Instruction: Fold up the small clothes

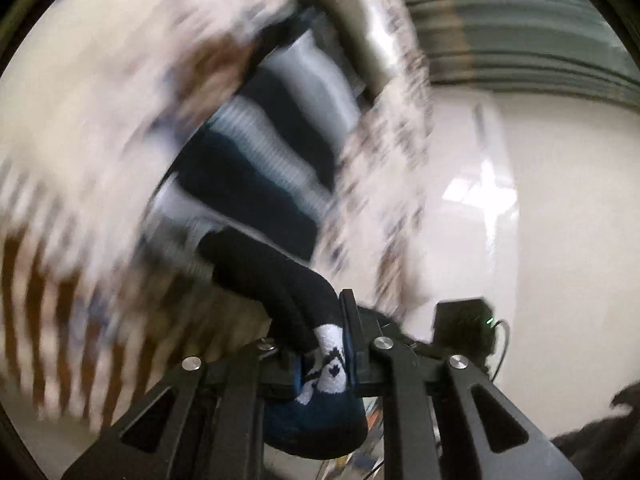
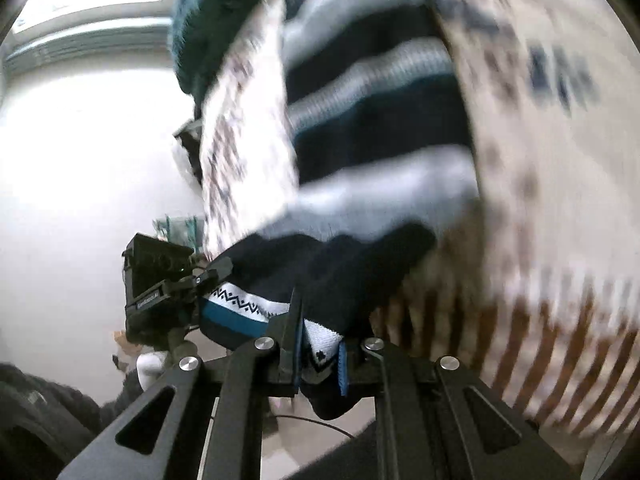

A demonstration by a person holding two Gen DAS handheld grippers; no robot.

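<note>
A small knit garment [image 1: 280, 168], striped navy, grey and white with a patterned white and teal band, hangs stretched between both grippers. My left gripper [image 1: 326, 364] is shut on one end of the garment. My right gripper [image 2: 318, 354] is shut on the other end [image 2: 360, 152]. The left gripper also shows in the right wrist view [image 2: 208, 276], at the left, holding the patterned band. Both views are blurred by motion.
A cream cloth with brown stripes and dark specks [image 1: 80, 128] lies behind the garment, and shows in the right wrist view [image 2: 552, 200] too. A pale floor or wall [image 1: 560, 200] and a window ledge [image 1: 520, 40] lie beyond. A dark teal item [image 2: 208, 20] sits at the top.
</note>
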